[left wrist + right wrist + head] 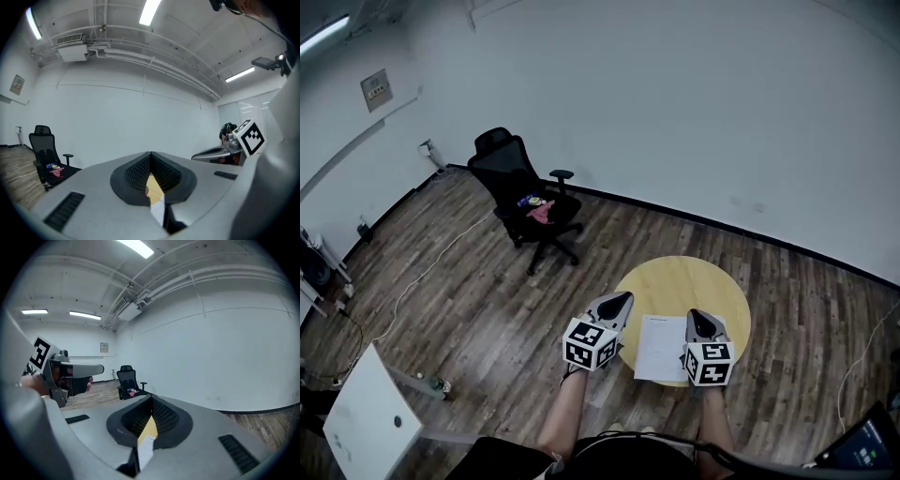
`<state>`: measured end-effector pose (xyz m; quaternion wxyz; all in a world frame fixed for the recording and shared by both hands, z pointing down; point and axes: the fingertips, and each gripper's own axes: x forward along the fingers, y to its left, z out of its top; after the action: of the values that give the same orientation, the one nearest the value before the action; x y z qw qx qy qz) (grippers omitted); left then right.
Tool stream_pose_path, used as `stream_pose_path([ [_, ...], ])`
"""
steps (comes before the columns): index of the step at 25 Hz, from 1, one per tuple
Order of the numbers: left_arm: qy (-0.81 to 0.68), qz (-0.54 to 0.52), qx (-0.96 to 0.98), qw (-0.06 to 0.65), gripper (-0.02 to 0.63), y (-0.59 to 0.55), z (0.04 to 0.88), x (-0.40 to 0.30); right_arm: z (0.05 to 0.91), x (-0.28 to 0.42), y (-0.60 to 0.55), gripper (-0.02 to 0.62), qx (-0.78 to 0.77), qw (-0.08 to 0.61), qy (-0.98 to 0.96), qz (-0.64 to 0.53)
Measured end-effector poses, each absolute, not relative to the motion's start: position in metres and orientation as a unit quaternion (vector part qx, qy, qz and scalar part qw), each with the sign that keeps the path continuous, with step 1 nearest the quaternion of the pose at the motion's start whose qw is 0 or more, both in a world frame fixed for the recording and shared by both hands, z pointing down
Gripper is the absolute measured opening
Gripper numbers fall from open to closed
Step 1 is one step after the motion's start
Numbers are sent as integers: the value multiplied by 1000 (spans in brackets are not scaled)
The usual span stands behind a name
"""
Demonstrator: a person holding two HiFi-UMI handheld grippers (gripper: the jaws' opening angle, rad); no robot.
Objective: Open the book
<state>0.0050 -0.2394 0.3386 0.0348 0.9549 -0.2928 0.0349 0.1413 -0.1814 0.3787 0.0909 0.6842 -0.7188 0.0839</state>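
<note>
A closed white book (pixel 661 347) lies on the round yellow table (pixel 680 281), towards its near edge. My left gripper (pixel 622 298) hangs above the table's left edge, left of the book, jaws shut and empty. To the book's right my right gripper (pixel 696 317) is held above the table, also shut and empty. In the left gripper view the jaws (pixel 150 153) meet at the tip; a strip of table (pixel 153 185) and book (pixel 157 212) shows beneath them. The right gripper view shows its shut jaws (pixel 151 398) over the table (pixel 149 427) and book (pixel 145 451).
A black office chair (pixel 525 202) with coloured items on its seat stands on the wooden floor beyond the table, near the white wall. A white board (pixel 370 417) lies at lower left, a screen (pixel 862 448) at lower right. Cables run along the floor on the left.
</note>
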Motion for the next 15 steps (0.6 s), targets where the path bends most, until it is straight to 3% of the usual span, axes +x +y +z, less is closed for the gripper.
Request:
stream_pose_path([
  [15,-312,17,950,13,-2,-241,310,-27,335,112,-193,5,672,84,-735,34],
])
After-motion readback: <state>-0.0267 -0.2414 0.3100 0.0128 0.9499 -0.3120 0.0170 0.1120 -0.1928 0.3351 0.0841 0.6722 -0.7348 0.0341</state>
